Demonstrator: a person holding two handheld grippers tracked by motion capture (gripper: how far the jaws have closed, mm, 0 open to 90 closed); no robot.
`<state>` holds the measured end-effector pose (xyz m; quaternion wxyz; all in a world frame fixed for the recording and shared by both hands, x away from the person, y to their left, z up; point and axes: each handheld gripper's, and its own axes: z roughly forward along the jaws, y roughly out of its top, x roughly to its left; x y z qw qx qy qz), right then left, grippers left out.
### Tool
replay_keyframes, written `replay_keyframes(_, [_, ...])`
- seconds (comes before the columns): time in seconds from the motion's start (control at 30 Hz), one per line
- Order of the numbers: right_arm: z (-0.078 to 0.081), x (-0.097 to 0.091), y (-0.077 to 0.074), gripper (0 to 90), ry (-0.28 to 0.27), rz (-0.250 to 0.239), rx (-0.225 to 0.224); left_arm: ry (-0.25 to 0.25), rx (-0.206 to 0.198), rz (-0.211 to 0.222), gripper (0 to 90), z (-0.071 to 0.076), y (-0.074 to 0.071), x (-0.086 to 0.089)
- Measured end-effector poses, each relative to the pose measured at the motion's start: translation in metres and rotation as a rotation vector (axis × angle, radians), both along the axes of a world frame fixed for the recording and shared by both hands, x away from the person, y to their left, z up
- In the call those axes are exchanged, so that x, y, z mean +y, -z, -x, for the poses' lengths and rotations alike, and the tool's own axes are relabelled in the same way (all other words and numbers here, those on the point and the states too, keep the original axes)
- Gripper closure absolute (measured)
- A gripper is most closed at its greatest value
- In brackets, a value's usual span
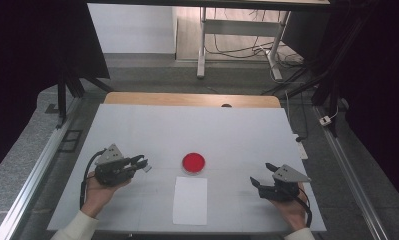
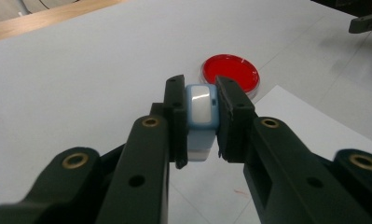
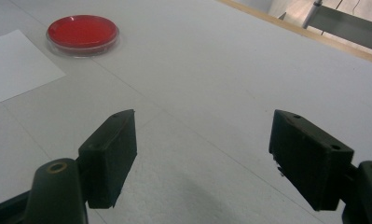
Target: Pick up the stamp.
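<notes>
The round dish point(image 1: 193, 163) is bright red inside, with a clear rim. Just below the dish lies a plain white sheet of paper point(image 1: 190, 200). Left of the dish, the black left gripper point(image 2: 200, 116) holds a small block point(image 2: 201, 112) that is light blue with a white middle. Right of the dish, the right gripper point(image 3: 202, 158) is black too. The table point(image 1: 237, 130) is pale grey-white.

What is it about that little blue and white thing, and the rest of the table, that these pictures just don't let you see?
- Small blue-and-white block: in the left gripper view the jaws of the left gripper cover its sides; in the high view it is too small to identify.
- Red dish: its near edge is hidden behind the jaw tips there.
- White paper sheet: cut off by the left edge of the right gripper view.
</notes>
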<state>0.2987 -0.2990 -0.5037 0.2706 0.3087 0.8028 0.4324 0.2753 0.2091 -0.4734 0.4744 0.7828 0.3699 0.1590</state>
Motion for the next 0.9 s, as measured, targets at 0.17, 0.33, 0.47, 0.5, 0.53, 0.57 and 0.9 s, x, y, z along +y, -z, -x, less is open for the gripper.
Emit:
replay_keyframes(0.17, [0.0, 0.0, 0.0, 23.0, 0.001, -0.001, 0.001, 0.016, -0.005, 0.004, 75.0, -0.002, -0.003, -0.008])
replay_keyframes(0.33, [0.0, 0.0, 0.0, 23.0, 0.004, 0.006, 0.002, 0.034, -0.01, 0.006, 75.1, -0.005, -0.005, -0.016])
replay_keyframes(0.47, [0.0, 0.0, 0.001, 23.0, 0.0, 0.008, 0.001, 0.048, -0.014, 0.008, 75.0, -0.007, -0.007, -0.023])
replay_keyframes(0.5, [0.0, 0.0, 0.001, 23.0, -0.001, 0.006, 0.002, 0.051, -0.014, 0.008, 75.1, -0.007, -0.008, -0.025])
replay_keyframes(0.53, [0.0, 0.0, 0.001, 23.0, -0.001, 0.007, 0.002, 0.055, -0.015, 0.006, 75.0, -0.008, -0.008, -0.027])
replay_keyframes(0.57, [0.0, 0.0, 0.001, 23.0, 0.001, 0.006, 0.005, 0.058, -0.015, 0.006, 75.1, -0.008, -0.008, -0.029])
replay_keyframes(0.9, [0.0, 0.0, 0.001, 23.0, 0.002, 0.004, 0.003, 0.103, -0.021, 0.004, 75.1, -0.012, -0.012, -0.051])
